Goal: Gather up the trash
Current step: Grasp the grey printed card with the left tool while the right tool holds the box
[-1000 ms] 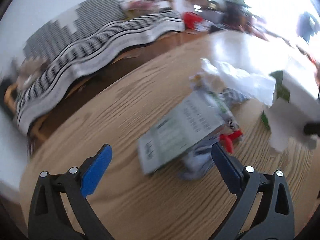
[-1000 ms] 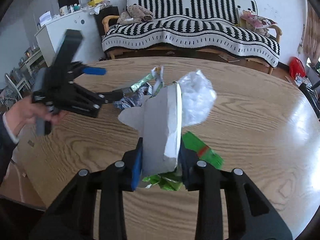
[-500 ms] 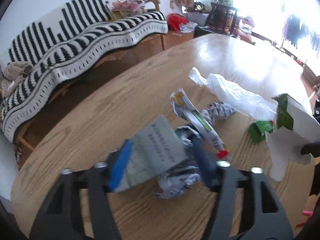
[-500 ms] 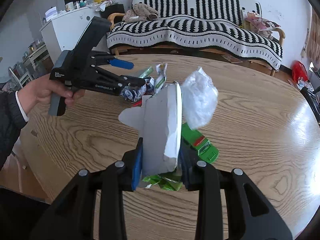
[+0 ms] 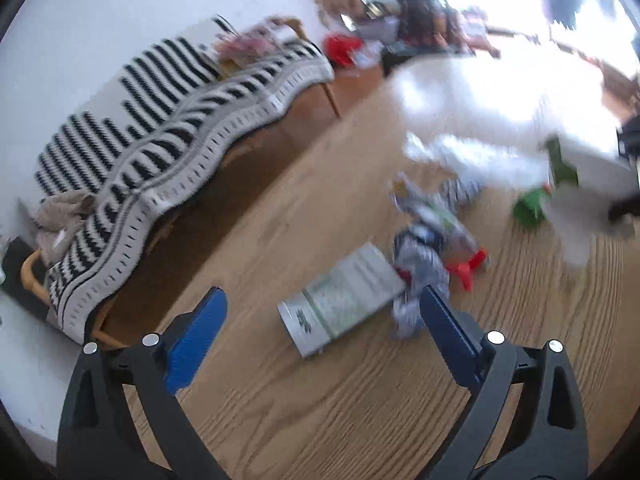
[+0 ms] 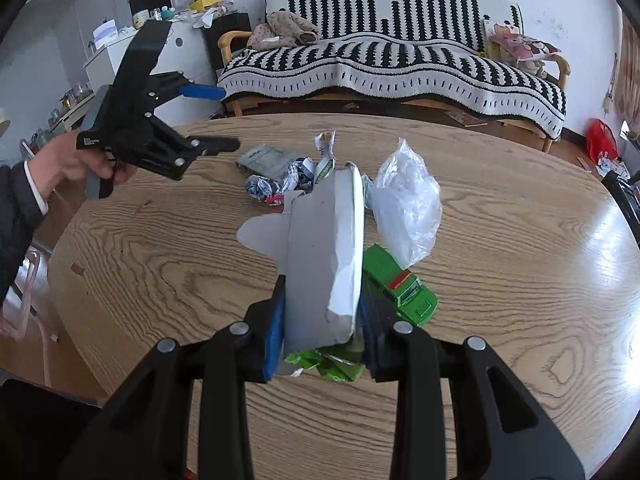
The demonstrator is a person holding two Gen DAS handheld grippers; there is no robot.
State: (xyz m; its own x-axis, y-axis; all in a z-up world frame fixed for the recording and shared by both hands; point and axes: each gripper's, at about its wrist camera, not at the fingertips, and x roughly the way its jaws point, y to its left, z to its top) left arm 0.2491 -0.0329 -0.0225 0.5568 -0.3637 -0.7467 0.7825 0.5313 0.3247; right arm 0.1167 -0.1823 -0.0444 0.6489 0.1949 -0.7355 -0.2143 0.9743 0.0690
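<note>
Left wrist view: a round wooden table (image 5: pixel 320 420) with bold grain fills the lower half, and its far part is washed out by glare from bright windows. Beyond its edge stands a sofa (image 5: pixel 168 128) under a black-and-white striped throw, against a white wall. The left gripper (image 5: pixel 322 320) hovers over the table with its jaws opening, and nothing sits between the blue pads. Just ahead of it a flat grey packet (image 5: pixel 344 300) lies on the wood, touching a crumpled printed wrapper (image 5: pixel 420 264) with a red scrap beside it. The picture is blurred, so finer detail is lost.

Right wrist view: the same table (image 6: pixel 520 280) and sofa (image 6: pixel 400 60) appear sharply, with a white cabinet (image 6: pixel 120 48) cluttered on top at the left wall. The right gripper (image 6: pixel 322 330) pinches a flattened grey-white carton (image 6: pixel 320 256), held upright, with green crumpled packaging pressed in below it. Behind the carton lie a clear plastic bag (image 6: pixel 408 204), a green box (image 6: pixel 404 288), the grey packet (image 6: pixel 264 158) and the printed wrapper (image 6: pixel 268 184), clustered mid-table. A hand (image 6: pixel 68 160) in a dark sleeve holds the left gripper (image 6: pixel 224 118) above the table's left side.
</note>
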